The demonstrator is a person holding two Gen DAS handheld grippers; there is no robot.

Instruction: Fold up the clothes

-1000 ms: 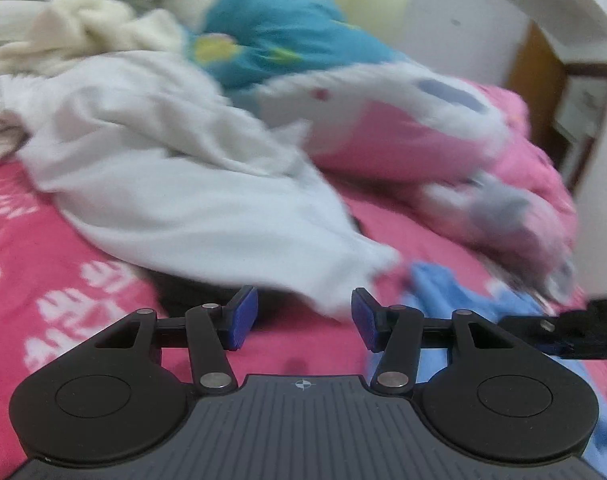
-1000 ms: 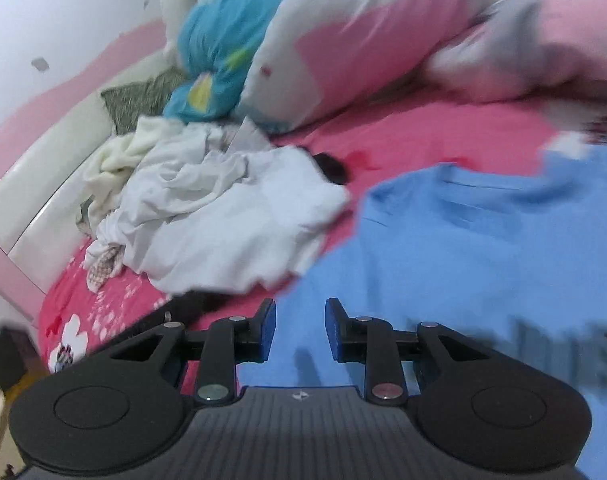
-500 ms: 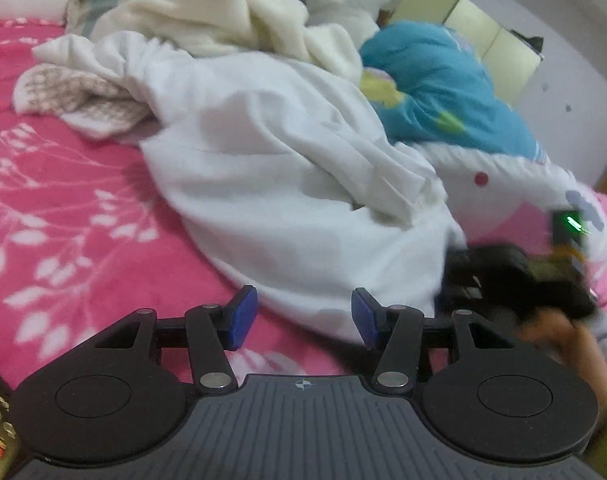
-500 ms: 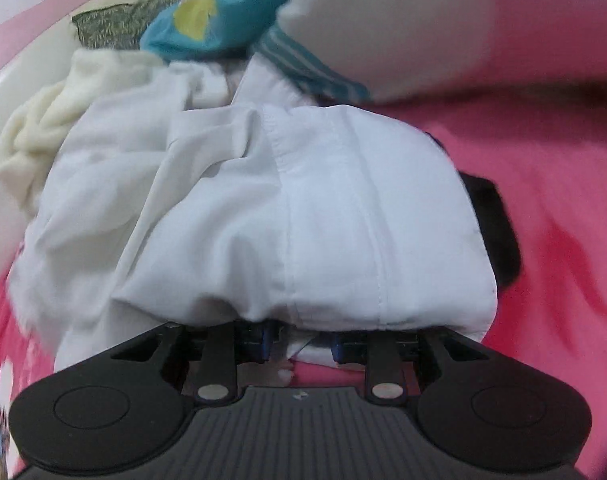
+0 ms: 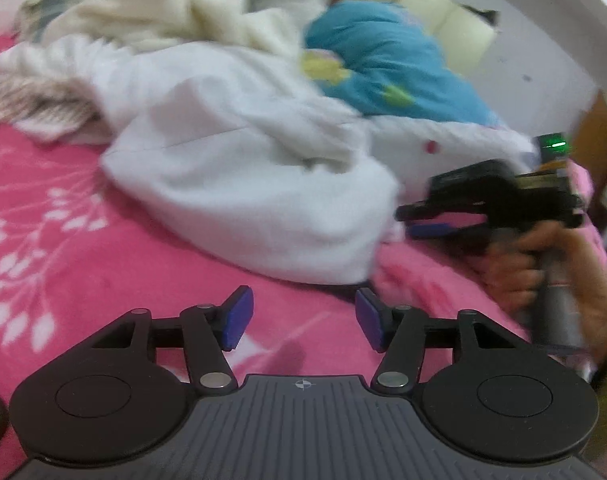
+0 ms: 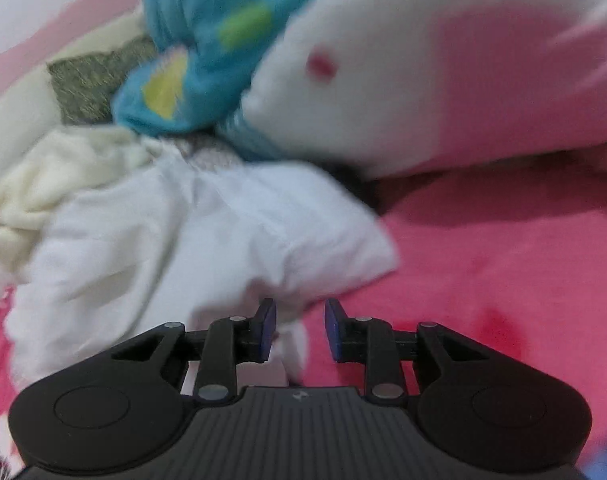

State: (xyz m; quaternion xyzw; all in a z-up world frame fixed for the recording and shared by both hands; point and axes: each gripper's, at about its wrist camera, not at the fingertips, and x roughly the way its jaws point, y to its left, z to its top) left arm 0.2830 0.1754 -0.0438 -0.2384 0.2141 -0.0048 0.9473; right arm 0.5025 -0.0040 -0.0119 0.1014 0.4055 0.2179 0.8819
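Observation:
A crumpled white garment point(image 5: 239, 196) lies on the pink flowered bedspread point(image 5: 63, 240). My left gripper point(image 5: 303, 322) hovers over the bedspread just short of the garment's near edge; its jaws are opening and nothing is between them. In the left wrist view my right gripper point(image 5: 431, 220), held by a hand point(image 5: 515, 272), points at the garment's right end. In the right wrist view the right gripper point(image 6: 299, 330) is open with a narrow gap at the white garment point(image 6: 207, 248). A flap of its hem lies by the left pad, unpinched.
A cream garment point(image 5: 175, 12) and a patterned cloth point(image 5: 31, 104) lie behind the white one. A blue plush bundle point(image 5: 383, 64) and a pink-and-white pillow point(image 6: 463, 80) lie along the far side. A wooden door point(image 5: 595, 140) stands at the right.
The right gripper swung from over a blue shirt to the white garment, which briefly covered its fingers; now they show at its edge. The left gripper slid along the bed and its jaws widened.

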